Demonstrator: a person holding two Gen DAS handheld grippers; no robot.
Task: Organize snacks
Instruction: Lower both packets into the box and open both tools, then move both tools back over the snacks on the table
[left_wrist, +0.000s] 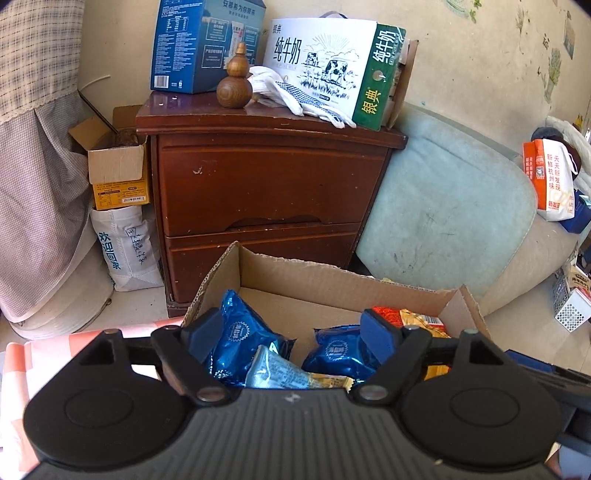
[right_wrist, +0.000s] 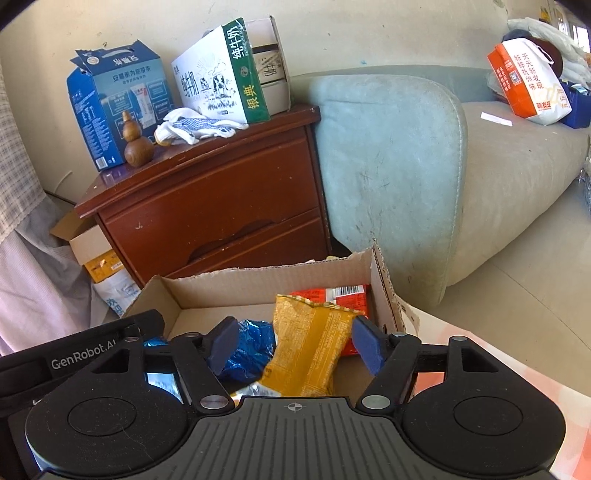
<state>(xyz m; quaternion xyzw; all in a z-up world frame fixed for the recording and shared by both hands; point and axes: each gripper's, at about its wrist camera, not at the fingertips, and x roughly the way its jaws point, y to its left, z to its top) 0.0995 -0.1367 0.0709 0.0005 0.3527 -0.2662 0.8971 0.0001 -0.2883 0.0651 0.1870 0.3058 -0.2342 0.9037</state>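
Note:
An open cardboard box (left_wrist: 325, 273) (right_wrist: 236, 284) holds snack packets. In the left wrist view my left gripper (left_wrist: 291, 336) is open above the box, with two shiny blue packets (left_wrist: 240, 332) (left_wrist: 340, 350) and a light blue and yellow packet (left_wrist: 280, 373) below it. A red and yellow packet (left_wrist: 413, 317) lies at the right. In the right wrist view my right gripper (right_wrist: 297, 343) is open, its fingers either side of a yellow packet (right_wrist: 306, 350) without touching it. A blue packet (right_wrist: 251, 347) and a red packet (right_wrist: 336, 295) lie beside it.
A brown wooden nightstand (left_wrist: 266, 184) (right_wrist: 207, 199) stands behind the box, carrying milk cartons (left_wrist: 332, 70), a wooden gourd (left_wrist: 234, 81) and gloves. A pale green sofa (right_wrist: 399, 173) is at the right with an orange bag (right_wrist: 524, 81). Boxes and a bag sit at the left (left_wrist: 118, 184).

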